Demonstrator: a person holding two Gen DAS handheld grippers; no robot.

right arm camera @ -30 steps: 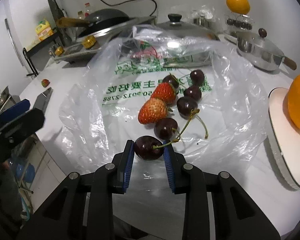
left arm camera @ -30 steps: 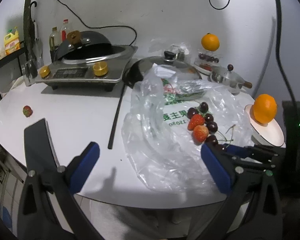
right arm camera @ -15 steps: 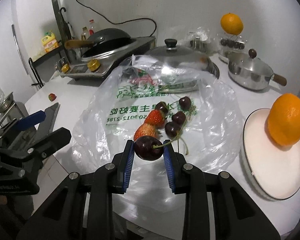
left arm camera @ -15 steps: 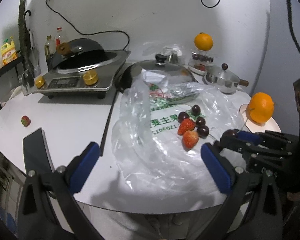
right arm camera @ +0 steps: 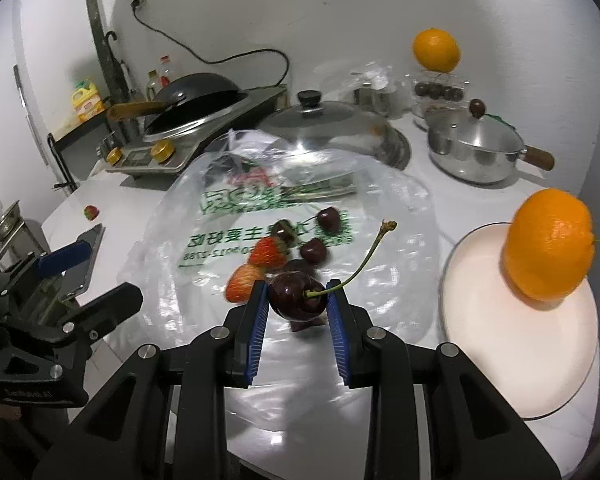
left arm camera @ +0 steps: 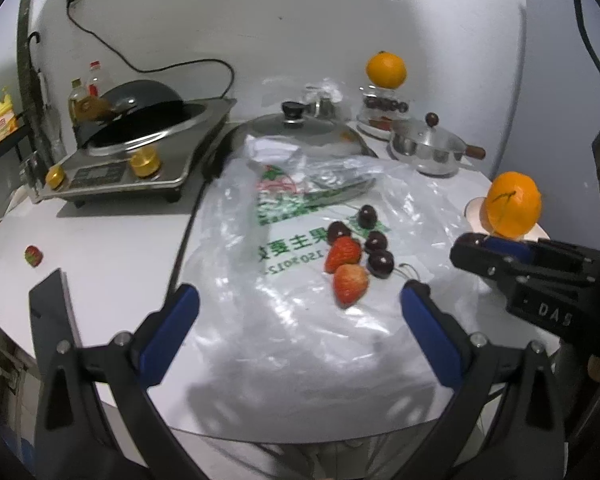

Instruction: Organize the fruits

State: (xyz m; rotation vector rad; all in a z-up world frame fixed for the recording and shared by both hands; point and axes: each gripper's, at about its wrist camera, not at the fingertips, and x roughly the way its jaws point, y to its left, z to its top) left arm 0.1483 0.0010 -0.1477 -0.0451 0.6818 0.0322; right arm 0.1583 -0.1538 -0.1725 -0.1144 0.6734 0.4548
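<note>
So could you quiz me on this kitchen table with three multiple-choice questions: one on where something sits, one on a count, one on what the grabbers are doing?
1. Where does the nearer orange sit?
A. on the white plate
B. inside the steel pot
C. on the plastic bag

2. How many strawberries lie on the plastic bag?
A. one
B. two
C. four

3. What is the right gripper doing?
A. standing open and empty
B. squeezing a strawberry
C. shut on a cherry

Answers:
1 A: the orange rests on the plate's far edge, right of the bag.
2 B: two red strawberries lie side by side among the dark cherries; a third lies off the bag, far left on the table.
3 C: the blue pads press both sides of the dark cherry, its stem sticking out to the right.
</note>
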